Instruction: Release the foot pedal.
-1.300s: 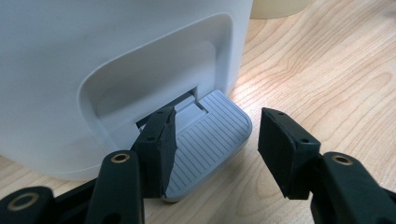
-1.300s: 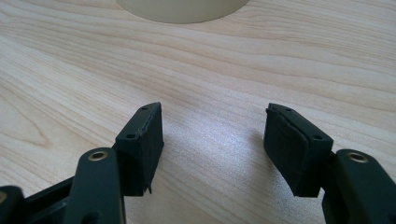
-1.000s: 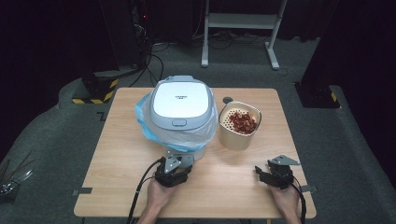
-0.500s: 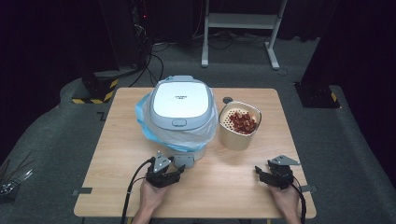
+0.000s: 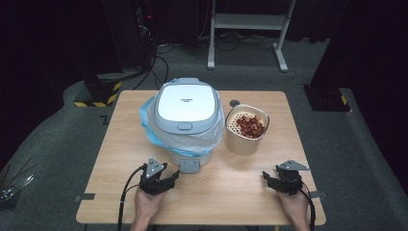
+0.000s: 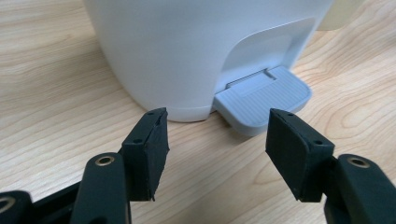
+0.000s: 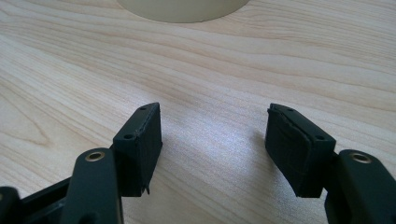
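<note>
A white pedal bin with a closed lid and a blue bag liner stands mid-table. Its grey pedal sticks out toward me. My left gripper lies on the table just left of the pedal. In the left gripper view the bin's wall and the pedal sit right beyond my left gripper; its jaws have just been opening, with nothing between them. My right gripper rests open near the table's front right, with only bare wood past the right gripper.
A beige perforated container with red pieces stands right of the bin; its base shows ahead of my right jaws. A small dark hole marks the table behind it. Cables and a metal stand are on the floor beyond.
My left gripper has slid left and a little toward me, away from the pedal, and its jaws have spread wider. The right gripper has stayed put.
</note>
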